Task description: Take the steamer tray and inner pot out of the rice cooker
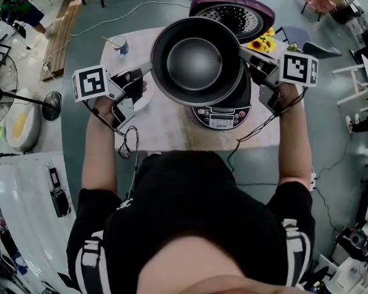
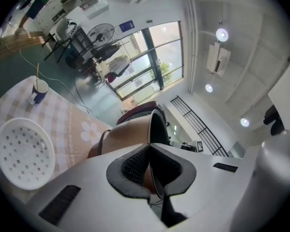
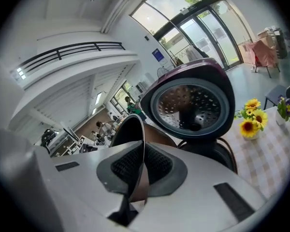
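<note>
- The inner pot (image 1: 195,60) hangs in the air over the open cooker (image 1: 222,114), clear of its well. It looks empty.
- Left tongs (image 2: 150,151) are clamped on the pot's thin rim on one side. Right tongs (image 3: 141,163) are clamped on the rim on the opposite side.
- The pot is rigid metal with a smooth dark lining, so it will not flex. It is probably moderately heavy and slick at the lip.
- The rim is the only thing to hold, and two opposed grips suit it. Uneven hands would likely tip it or let it pivot between the pads.
- The steamer tray (image 2: 21,151), white and perforated, already lies flat on the counter (image 1: 172,130) left of the cooker. It looks light, stiff plastic.
- The counter has a pale checked cloth with a flower print, which may slide under a heavy pot. There is bare cloth in front of the cooker.
- Also on the counter are a cup (image 2: 38,90) at the far left corner and sunflowers (image 3: 251,120) to the right of the raised lid (image 3: 191,103).
- The room is a large hall with tall windows, a grey-green floor, trailing cables and a floor fan (image 1: 0,81).
</note>
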### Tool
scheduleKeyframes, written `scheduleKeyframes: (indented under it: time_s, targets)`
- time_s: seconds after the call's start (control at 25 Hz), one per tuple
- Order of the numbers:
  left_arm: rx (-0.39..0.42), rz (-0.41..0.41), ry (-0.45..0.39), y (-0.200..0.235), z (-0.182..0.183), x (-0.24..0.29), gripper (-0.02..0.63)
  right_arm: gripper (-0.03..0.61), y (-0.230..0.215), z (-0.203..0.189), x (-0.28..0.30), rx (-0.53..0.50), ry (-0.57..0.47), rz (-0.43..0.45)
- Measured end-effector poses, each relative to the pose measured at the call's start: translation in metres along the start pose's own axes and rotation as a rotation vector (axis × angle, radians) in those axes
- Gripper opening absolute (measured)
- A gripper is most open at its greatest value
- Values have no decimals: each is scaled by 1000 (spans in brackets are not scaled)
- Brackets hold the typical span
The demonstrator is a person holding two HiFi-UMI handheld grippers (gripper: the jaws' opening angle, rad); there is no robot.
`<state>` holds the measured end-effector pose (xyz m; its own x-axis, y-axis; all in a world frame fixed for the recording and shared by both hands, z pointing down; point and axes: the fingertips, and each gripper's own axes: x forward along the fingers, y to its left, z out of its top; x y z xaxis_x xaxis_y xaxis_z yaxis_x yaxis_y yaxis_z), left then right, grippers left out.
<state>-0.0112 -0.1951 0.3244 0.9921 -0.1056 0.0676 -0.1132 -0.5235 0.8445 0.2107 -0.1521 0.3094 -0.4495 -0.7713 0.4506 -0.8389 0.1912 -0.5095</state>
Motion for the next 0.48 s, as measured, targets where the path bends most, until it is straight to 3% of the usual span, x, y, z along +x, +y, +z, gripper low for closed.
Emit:
scheduleKeyframes:
  time_s: [0.32, 0.48]
  targets:
    - [-14, 115, -91, 28, 5, -24, 8, 12, -4, 2, 55, -11, 83, 123]
    - [-39, 164, -143, 32, 6, -44, 6, 12, 24, 2, 84, -11, 124, 252]
